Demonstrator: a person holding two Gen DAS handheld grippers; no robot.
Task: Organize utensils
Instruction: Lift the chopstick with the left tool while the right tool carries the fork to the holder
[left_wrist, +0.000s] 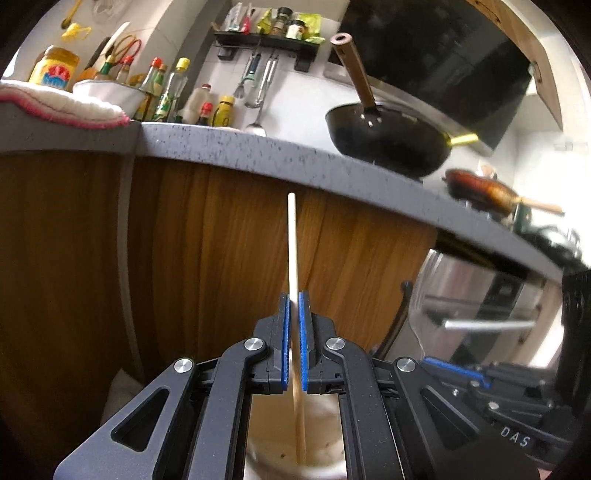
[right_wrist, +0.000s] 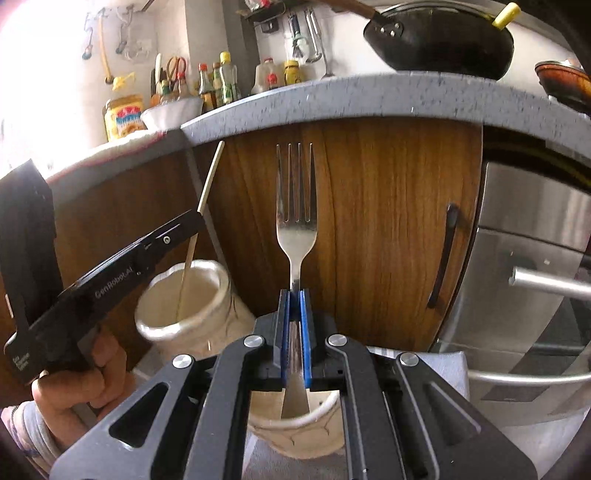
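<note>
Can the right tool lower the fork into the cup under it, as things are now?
Probably yes. The right tool grips the fork upright, handle end already inside the cup mouth; nothing visible blocks it.

Left gripper (left_wrist: 294, 299): blue-padded fingers (left_wrist: 304, 332) pressed together on a chopstick (left_wrist: 291, 240), pointing up and forward; body held by a bare hand (right_wrist: 79, 380). Right gripper (right_wrist: 294, 299): fingers (right_wrist: 305, 332) closed around a fork (right_wrist: 296, 221) handle, tines upright, level with the left.
</note>
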